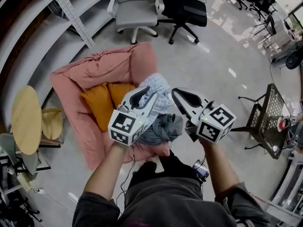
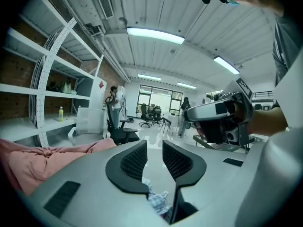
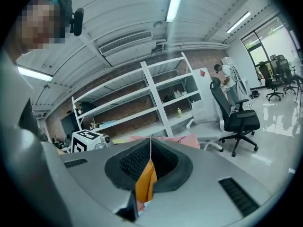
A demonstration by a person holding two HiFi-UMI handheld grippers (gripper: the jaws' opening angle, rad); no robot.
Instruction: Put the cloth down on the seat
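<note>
A pink-covered seat [image 1: 109,65] lies on the floor with orange cushions [image 1: 102,103] on it. A light checked cloth [image 1: 160,86] and a grey cloth [image 1: 165,129] rest bunched on the seat's right part. My left gripper [image 1: 147,94] hovers over the checked cloth; in the left gripper view [image 2: 155,143] its jaws stand a little apart with nothing between the pads, and the checked cloth [image 2: 158,200] shows below them. My right gripper [image 1: 176,93] hangs beside it, above the cloths. In the right gripper view [image 3: 150,141] its tips meet, with orange cushion [image 3: 146,181] showing beneath.
A white office chair [image 1: 137,8] and a black one [image 1: 187,8] stand beyond the seat. Metal shelving [image 1: 71,13] runs along the left, with a round wooden table [image 1: 26,119] near it. A black mesh frame [image 1: 265,119] stands at the right. A person [image 2: 113,98] stands far off.
</note>
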